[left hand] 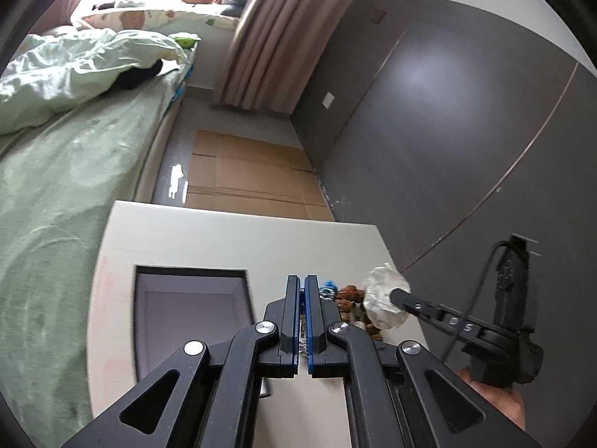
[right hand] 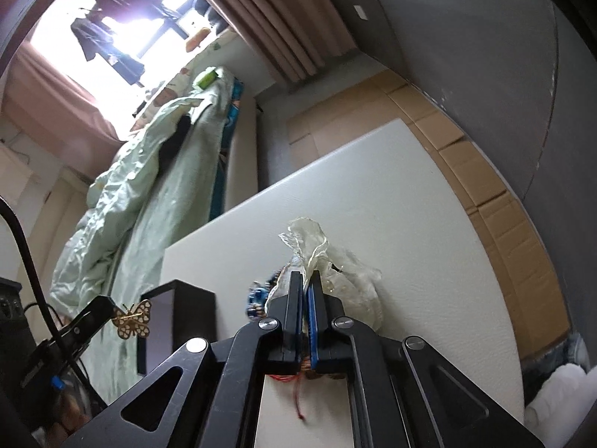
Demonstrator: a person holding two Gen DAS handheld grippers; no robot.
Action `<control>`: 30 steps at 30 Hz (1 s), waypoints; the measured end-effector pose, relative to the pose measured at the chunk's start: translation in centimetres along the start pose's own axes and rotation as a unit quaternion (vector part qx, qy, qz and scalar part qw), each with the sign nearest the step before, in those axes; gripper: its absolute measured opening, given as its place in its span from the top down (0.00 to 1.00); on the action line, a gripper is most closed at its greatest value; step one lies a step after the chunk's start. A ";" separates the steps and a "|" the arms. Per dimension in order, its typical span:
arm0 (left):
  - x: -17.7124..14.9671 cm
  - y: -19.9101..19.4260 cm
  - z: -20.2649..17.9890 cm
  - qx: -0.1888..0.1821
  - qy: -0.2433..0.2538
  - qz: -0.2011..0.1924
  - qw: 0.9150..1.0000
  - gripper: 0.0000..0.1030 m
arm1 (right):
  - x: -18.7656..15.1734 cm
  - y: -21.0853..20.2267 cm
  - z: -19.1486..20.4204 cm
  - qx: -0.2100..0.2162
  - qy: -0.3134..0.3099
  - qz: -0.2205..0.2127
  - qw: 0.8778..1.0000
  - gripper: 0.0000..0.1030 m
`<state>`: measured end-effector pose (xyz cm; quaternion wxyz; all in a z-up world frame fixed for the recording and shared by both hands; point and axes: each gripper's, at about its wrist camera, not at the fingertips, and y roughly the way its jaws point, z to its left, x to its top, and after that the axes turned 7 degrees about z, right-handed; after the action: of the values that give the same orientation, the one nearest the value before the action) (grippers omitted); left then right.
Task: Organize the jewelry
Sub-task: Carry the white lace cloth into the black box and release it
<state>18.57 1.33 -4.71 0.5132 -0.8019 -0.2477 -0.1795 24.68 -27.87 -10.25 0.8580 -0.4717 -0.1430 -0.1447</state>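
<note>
The left hand-held gripper (left hand: 302,283) is clenched on a gold butterfly ornament (right hand: 133,318), probably a brooch or hair clip. The right wrist view shows it pinched at the fingertips and carried clear of the tabletop (right hand: 391,194), in the air beside the dark box (right hand: 177,321). In the left wrist view the ornament itself is hidden between the closed jaws.

The right hand-held gripper (right hand: 306,280) is clenched on a crumpled clear plastic bag (right hand: 335,261). Its pads bite the gathered neck, and the bag body bulges to one side just above the tabletop. The left wrist view confirms that the fingers (left hand: 401,295) reach into the bag.

Beside the bag lies a loose heap of jewelry (left hand: 350,298): brown beads, a blue piece and a red cord. It rests on the tabletop, touching or nearly touching the bag.

Handling assessment:
- Butterfly: judged light, rigid and thin, with openwork wings that could bend or slip from smooth pads. Best held across the central body, not by a wingtip.
- Bag: judged very light, limp and slippery. It holds no shape, so a grip on the bunched neck is the sound one, and a grip on a single layer risks tearing or sliding out.
- Beaded pieces: judged flexible and prone to tangling, so each is to be lifted singly by its strand.

The box stands open, its interior apparently bare, and is the likely place for the butterfly.
</note>
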 end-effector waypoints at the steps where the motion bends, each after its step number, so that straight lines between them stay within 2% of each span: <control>1: 0.0 0.0 0.3 0.003 -0.002 -0.001 1.000 0.99 | -0.1 -0.2 0.4 0.005 -0.003 -0.002 1.000 0.96; 10: -0.3 -0.6 3.4 0.024 -0.020 0.003 1.000 0.98 | -1.0 -1.3 4.5 0.047 -0.038 -0.023 0.998 0.96; 17: -0.1 -0.1 5.2 0.041 -0.049 0.028 0.998 0.96 | -1.8 -0.8 7.9 0.074 -0.071 -0.021 0.995 0.96; 19: -0.1 0.0 5.9 0.045 -0.063 0.039 0.996 0.89 | -2.1 -0.4 8.7 0.083 -0.078 -0.019 0.993 0.96; 20: -0.2 -0.1 6.4 0.044 -0.072 0.042 0.996 0.77 | -2.3 -0.2 9.2 0.089 -0.081 -0.017 0.993 0.96; 21: -0.2 -0.3 6.6 0.042 -0.080 0.040 0.995 0.57 | -2.5 -0.1 9.4 0.092 -0.083 -0.016 0.992 0.96; 23: -0.3 -1.1 7.2 0.039 -0.092 0.025 0.995 0.34 | -2.8 0.3 10.1 0.098 -0.089 -0.013 0.991 0.96; 24: -0.2 -1.6 7.3 0.039 -0.096 0.015 0.994 0.30 | -3.0 0.6 10.6 0.101 -0.092 -0.011 0.991 0.96; 26: -0.1 -2.7 7.7 0.044 -0.100 -0.003 0.994 0.27 | -3.5 1.2 11.4 0.108 -0.097 -0.007 0.989 0.96; 30: -0.1 -3.7 8.6 0.058 -0.108 -0.011 0.992 0.26 | -4.1 2.5 12.9 0.114 -0.104 0.003 0.988 0.96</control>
<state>16.64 10.42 -5.55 0.5269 -0.7829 -0.3201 -0.0832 20.49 -15.16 -7.09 0.8869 -0.3839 -0.2456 -0.0755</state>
